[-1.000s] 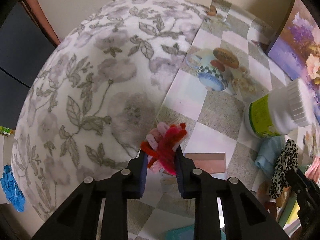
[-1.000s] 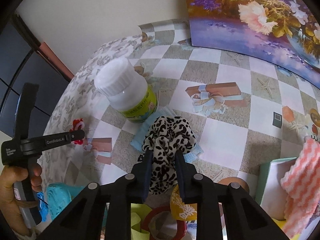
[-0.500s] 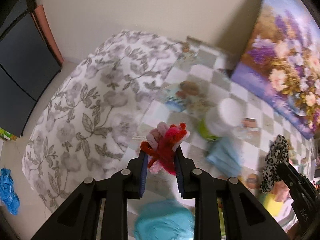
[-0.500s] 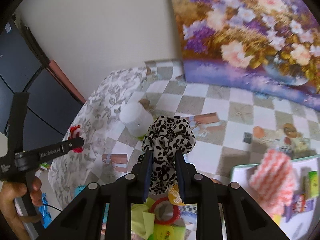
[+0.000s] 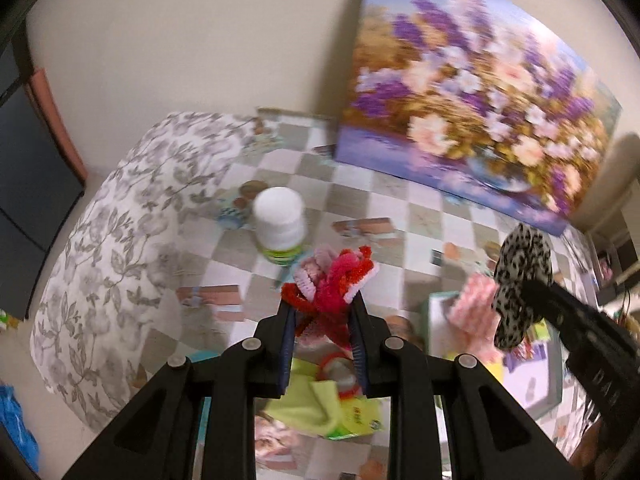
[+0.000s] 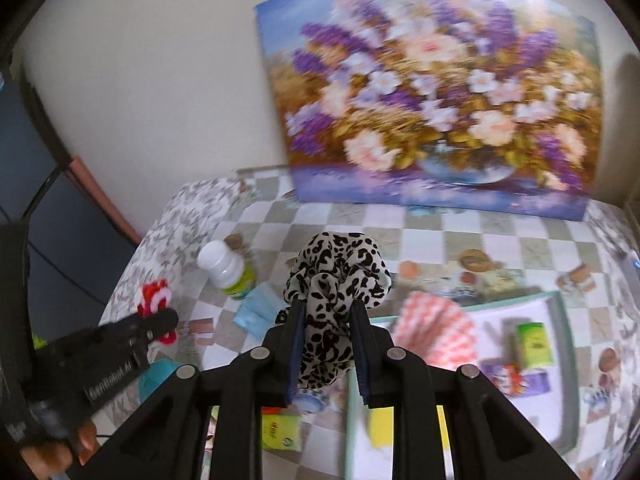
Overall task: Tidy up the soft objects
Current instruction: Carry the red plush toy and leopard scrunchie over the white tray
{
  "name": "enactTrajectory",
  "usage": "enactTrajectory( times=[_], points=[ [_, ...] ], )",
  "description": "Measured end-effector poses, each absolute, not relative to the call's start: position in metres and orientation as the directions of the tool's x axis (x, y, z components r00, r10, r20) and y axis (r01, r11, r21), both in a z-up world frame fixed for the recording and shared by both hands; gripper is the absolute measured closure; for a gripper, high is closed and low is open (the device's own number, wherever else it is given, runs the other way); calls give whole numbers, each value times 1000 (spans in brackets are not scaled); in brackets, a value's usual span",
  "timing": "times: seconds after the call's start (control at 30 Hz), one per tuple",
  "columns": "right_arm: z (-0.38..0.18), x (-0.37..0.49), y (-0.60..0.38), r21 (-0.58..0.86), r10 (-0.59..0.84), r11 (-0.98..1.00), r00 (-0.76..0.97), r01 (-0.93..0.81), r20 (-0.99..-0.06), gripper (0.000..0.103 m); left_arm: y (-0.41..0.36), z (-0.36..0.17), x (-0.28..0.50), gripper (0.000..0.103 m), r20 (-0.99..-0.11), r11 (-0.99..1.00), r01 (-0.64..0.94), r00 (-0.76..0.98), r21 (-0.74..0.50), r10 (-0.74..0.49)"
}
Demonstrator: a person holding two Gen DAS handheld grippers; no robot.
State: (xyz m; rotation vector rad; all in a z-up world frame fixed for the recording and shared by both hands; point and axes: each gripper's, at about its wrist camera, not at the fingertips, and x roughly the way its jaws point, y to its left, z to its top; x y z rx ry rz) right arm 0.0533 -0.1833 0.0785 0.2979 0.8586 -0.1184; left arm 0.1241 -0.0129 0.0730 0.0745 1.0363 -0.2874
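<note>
Two grips are full: the left gripper [image 5: 322,312] is closed on a bundle of red and pink pipe cleaners [image 5: 330,280], the right gripper [image 6: 327,320] on a leopard-print scrunchie [image 6: 334,280], both carried above the table. Farther off, the tray [image 6: 568,360] lies lower right of the scrunchie, nearer the right hand, so that drop looks shorter.
</note>
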Motion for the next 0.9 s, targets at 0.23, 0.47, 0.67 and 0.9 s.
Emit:
enactTrajectory(
  times=[0.23,0.47,0.67,0.9],
  points=[
    [98,11,-236,228,-53,919,672,322,-739,79,-60,74,89,77,-852,929,367,471,-47,-229],
    [105,-38,-294,211,-160,868,656,449,-738,79,-111,65,55,77,-863,878,477,428,-37,-269],
    [102,-76,-336,200,-232,815,622,545,-748,79,-151,54,30,77,-880,829,558,375,-38,-293],
    [90,-87,-357,191,-229,800,584,568,-779,79,-185,35,7,77,-906,778,627,315,-25,-283]
  ],
)
